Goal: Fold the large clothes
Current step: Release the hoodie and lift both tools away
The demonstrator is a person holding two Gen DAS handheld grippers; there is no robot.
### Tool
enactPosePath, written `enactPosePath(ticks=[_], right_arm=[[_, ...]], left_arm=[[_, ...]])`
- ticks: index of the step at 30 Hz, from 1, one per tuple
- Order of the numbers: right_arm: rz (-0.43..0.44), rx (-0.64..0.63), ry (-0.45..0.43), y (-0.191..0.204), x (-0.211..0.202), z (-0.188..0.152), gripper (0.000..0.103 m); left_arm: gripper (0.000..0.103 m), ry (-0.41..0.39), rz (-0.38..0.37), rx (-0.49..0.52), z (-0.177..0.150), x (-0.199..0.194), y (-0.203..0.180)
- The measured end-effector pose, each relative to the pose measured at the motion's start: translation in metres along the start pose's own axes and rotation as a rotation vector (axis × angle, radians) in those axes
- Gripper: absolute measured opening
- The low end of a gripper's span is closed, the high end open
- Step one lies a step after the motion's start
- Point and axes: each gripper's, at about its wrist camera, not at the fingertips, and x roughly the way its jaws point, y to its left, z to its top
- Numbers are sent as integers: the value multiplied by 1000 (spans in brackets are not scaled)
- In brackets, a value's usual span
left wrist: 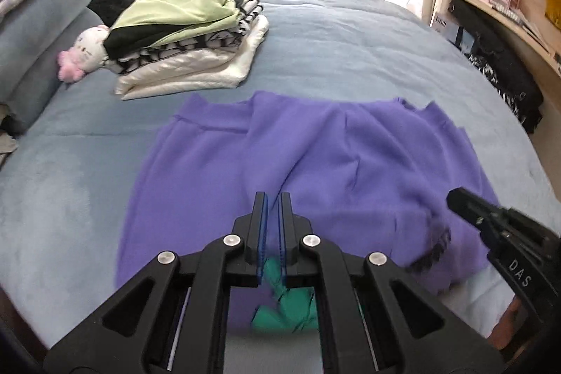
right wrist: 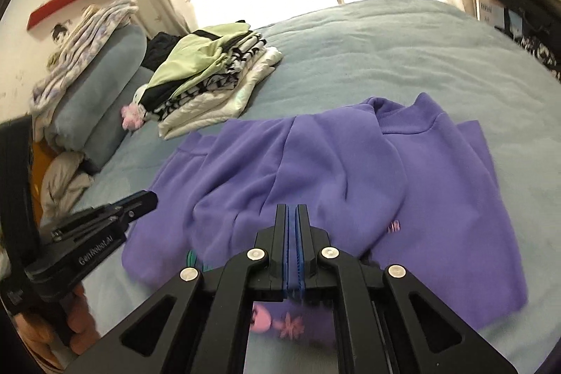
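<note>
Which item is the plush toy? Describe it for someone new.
On the blue-grey bed, find the stack of folded clothes near the pillows. The plush toy pokes out beside it: the only white, round thing with pink fluff, not flat fabric.

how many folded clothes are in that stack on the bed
3 visible: a light green and black garment on top, a black-and-white patterned one in the middle, a white one at the bottom. Others may be hidden between.

Spread across the near half of the blue-grey plush bed [left wrist: 350,34]: purple fleece sweatshirt [left wrist: 298,156]. Behind it, to the left: stack of folded clothes [left wrist: 189,37], beside grey pillows [left wrist: 45,34].
</note>
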Motion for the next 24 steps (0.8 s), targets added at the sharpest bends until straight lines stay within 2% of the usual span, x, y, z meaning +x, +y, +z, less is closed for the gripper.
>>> enactPosePath(ticks=[7,13,22,23,24], right_arm=[[-26,-75,-6,27,-52,-43,4],[-17,-112,-6,45,-79,-74,4],[4,-164,41,63,-81,-106,4],[3,-168,48,65,-81,-110,4],[7,-176,56,62,-78,-109,4]], left_arm=[[2,-13,16,-10,-36,-52,19],[2,18,6,-45,-71,-77,37],[2,122,-130,-163,-118,-65,64],[6,139,-165,-194,-125,-61,70],[16,150,-198,-219,-128,-57,74]])
